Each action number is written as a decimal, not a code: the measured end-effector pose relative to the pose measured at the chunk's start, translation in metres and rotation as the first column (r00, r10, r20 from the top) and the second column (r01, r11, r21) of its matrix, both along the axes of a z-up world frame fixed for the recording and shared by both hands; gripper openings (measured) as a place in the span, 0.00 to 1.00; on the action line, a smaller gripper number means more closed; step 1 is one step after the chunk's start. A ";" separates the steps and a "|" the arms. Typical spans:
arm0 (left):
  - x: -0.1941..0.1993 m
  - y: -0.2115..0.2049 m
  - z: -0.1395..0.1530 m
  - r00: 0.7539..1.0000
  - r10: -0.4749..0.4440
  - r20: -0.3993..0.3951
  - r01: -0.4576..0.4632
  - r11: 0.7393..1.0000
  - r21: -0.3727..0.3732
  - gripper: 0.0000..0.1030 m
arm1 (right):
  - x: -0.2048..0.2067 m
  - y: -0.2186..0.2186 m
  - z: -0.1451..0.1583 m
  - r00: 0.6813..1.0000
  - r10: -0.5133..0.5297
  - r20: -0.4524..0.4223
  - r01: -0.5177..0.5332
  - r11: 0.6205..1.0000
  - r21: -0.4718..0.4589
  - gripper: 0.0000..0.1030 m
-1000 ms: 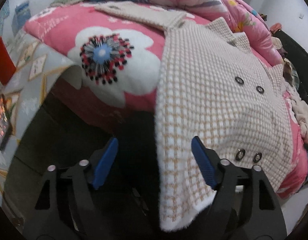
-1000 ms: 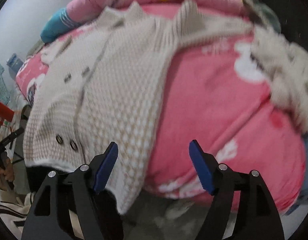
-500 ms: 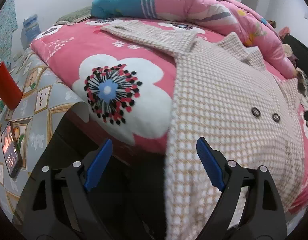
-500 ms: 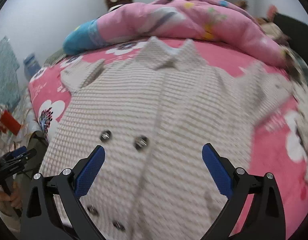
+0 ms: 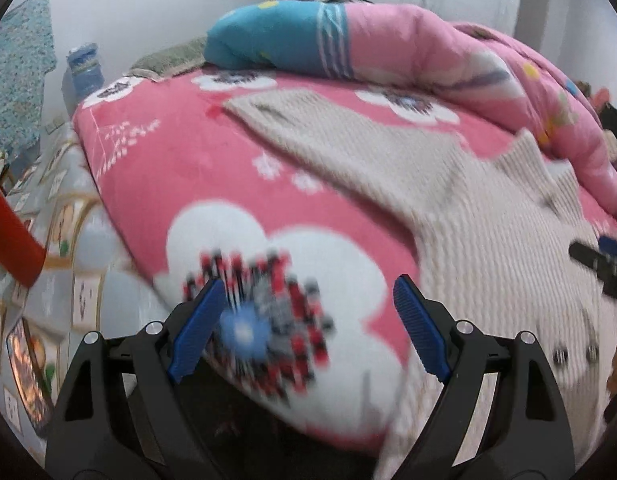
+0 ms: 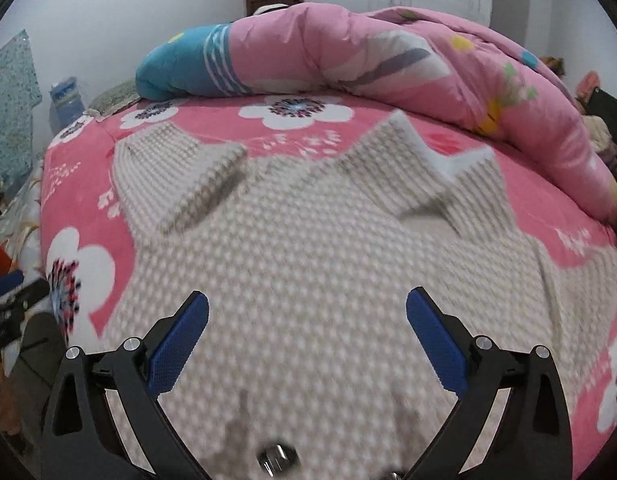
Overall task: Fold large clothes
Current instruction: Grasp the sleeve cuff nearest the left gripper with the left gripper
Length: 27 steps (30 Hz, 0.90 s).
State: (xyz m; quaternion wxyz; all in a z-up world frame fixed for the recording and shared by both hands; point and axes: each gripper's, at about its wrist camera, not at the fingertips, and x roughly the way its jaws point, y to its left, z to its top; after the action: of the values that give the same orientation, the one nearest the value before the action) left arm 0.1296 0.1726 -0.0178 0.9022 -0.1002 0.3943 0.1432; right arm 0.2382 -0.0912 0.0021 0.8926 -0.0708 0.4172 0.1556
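A beige checked knit coat (image 6: pixel 308 248) with dark buttons lies spread face up on the pink flowered bed, collar (image 6: pixel 436 168) toward the quilt. One sleeve (image 6: pixel 180 172) reaches out to the left; it also shows in the left wrist view (image 5: pixel 328 140). My right gripper (image 6: pixel 307 340) is open and empty, just above the coat's front. My left gripper (image 5: pixel 308 320) is open and empty over the bed's left corner, above a white flower print (image 5: pixel 268 320), left of the coat body (image 5: pixel 508 248). The right gripper's tip (image 5: pixel 604 260) shows at the right edge there.
A rolled pink and blue quilt (image 6: pixel 368 56) lies along the back of the bed. The bed (image 5: pixel 168 184) drops off at the left to a patterned grey sheet (image 5: pixel 68 240), a red object (image 5: pixel 12 240) and a phone (image 5: pixel 28 372). A wall stands behind.
Both grippers have risen and moved forward over the bed. The left one has swung left off the coat's hem to the flower print. The right one has centred over the coat's front.
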 end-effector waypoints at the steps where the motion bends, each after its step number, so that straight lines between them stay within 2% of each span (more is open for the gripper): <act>1: 0.013 0.008 0.002 1.000 0.016 0.006 -0.016 1.000 0.000 0.80 | 0.007 0.007 -0.001 1.000 0.007 -0.003 -0.007 1.000 0.001 0.94; 6: 0.076 0.055 0.001 0.993 0.113 -0.028 -0.114 0.993 -0.026 0.80 | 0.037 0.048 -0.013 0.999 0.051 -0.012 -0.051 0.999 0.005 0.94; 10: 0.126 0.097 -0.002 0.983 0.180 -0.042 -0.183 0.981 -0.062 0.80 | 0.059 0.073 -0.027 0.994 0.081 -0.073 -0.079 0.997 0.023 0.94; 17: 0.197 0.152 -0.009 0.979 0.201 -0.014 -0.202 0.976 -0.087 0.77 | 0.073 0.093 -0.053 0.988 0.108 -0.107 -0.109 0.994 -0.004 0.94; 19: 0.211 0.162 -0.015 0.979 0.201 -0.024 -0.203 0.971 -0.124 0.67 | 0.074 0.095 -0.061 0.986 0.116 -0.117 -0.118 0.993 -0.015 0.94; 21: 0.227 0.172 -0.028 0.980 0.190 -0.058 -0.197 0.964 -0.177 0.61 | 0.076 0.095 -0.065 0.985 0.121 -0.123 -0.123 0.992 -0.009 0.94; 23: 0.238 0.176 -0.041 0.977 0.192 -0.097 -0.208 0.959 -0.194 0.47 | 0.078 0.093 -0.068 0.984 0.121 -0.132 -0.121 0.993 0.011 0.94; 26: 0.243 0.173 -0.052 0.973 0.201 -0.118 -0.219 0.961 -0.169 0.24 | 0.082 0.088 -0.070 0.983 0.112 -0.144 -0.108 0.993 0.036 0.94; 27: 0.243 0.170 -0.051 0.972 0.206 -0.117 -0.221 0.966 -0.135 0.11 | 0.082 0.087 -0.070 0.983 0.110 -0.147 -0.105 0.994 0.042 0.94</act>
State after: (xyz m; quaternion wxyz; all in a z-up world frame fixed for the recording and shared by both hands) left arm 0.3728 0.3423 -0.0690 0.8504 -0.2007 0.4362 0.2151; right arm 0.3204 -0.0041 -0.0681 0.8503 -0.0663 0.4756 0.2155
